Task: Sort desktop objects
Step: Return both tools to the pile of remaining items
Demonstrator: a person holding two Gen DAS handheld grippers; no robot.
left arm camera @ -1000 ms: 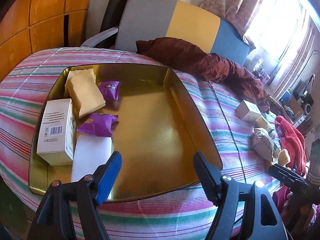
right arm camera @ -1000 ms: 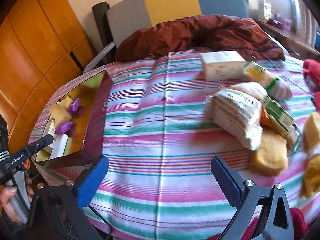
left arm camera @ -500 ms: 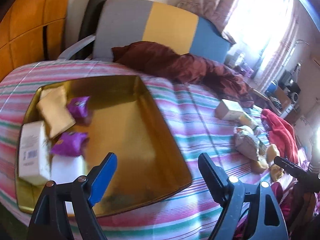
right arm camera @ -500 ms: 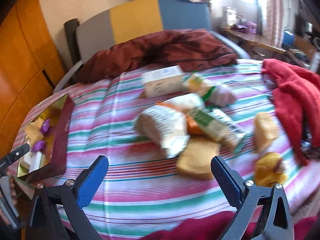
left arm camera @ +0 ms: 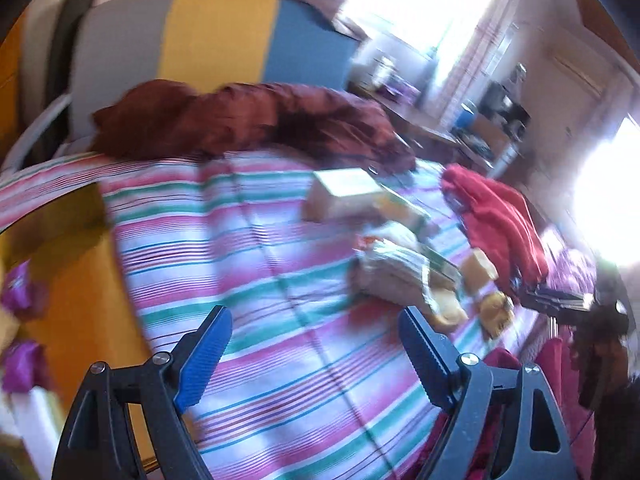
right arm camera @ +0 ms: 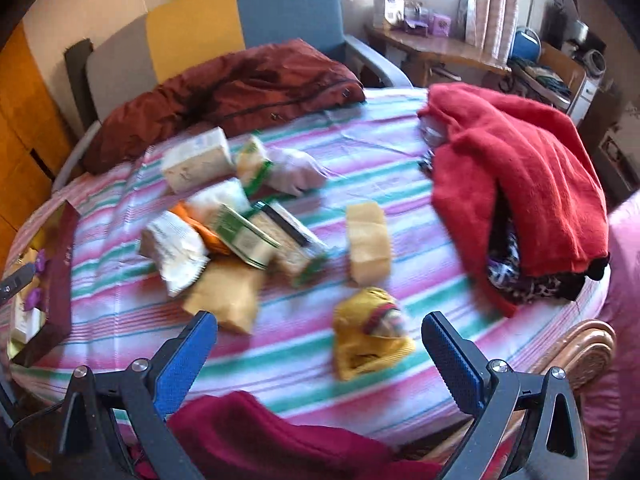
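Note:
My right gripper (right arm camera: 320, 354) is open and empty above the near edge of the striped tablecloth (right arm camera: 400, 168). A yellow packet (right arm camera: 370, 334) lies just beyond its fingers. Further off lie a tan packet (right arm camera: 368, 248), a brown pouch (right arm camera: 228, 296) and a heap of snack packets (right arm camera: 244, 228) with a white box (right arm camera: 196, 164). My left gripper (left arm camera: 314, 344) is open and empty over the cloth, with the heap (left arm camera: 404, 268) to its right. The gold tray (left arm camera: 76, 280) holds purple packets (left arm camera: 18, 288) at the left.
A maroon jacket (right arm camera: 240, 92) lies at the table's far side against a grey, yellow and blue chair (right arm camera: 200, 28). A red garment (right arm camera: 516, 172) covers the right side. Dark red cloth (right arm camera: 260, 436) lies at the near edge.
Both grippers have swung to the right. The left view has left the gold tray and now faces the cloth and the heap. The right view now has the heap and yellow packet centred.

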